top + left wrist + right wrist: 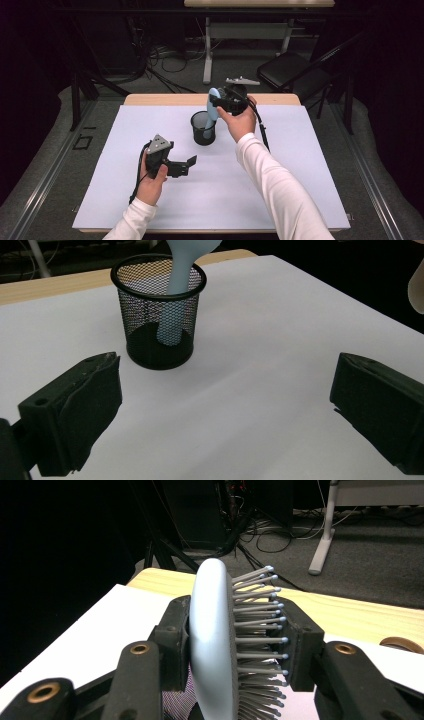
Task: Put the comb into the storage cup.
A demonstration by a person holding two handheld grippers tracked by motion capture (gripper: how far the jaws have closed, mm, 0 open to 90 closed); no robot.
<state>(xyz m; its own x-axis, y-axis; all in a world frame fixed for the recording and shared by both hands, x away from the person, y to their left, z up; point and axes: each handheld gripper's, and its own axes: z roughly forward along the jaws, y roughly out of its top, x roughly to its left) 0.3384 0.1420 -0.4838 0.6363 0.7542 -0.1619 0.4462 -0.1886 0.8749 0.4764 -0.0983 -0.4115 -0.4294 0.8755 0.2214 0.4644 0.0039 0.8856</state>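
A pale blue hairbrush (213, 107) stands handle-down in a black mesh cup (203, 129) near the middle of the white mat. My right gripper (218, 103) is shut on the brush's head (215, 645), one pad on its smooth back, the other against the bristle tips (260, 625). In the left gripper view the brush handle (172, 315) reaches the bottom of the cup (159, 315). My left gripper (189, 164) hovers low over the mat in front and left of the cup, jaws wide open and pointed toward it, with nothing between them.
The white mat (150, 200) covers most of the wooden table (165, 99). Beyond the table's far edge are a dark folding chair (292, 70), cables on the floor (165, 57) and another table's white legs (207, 55).
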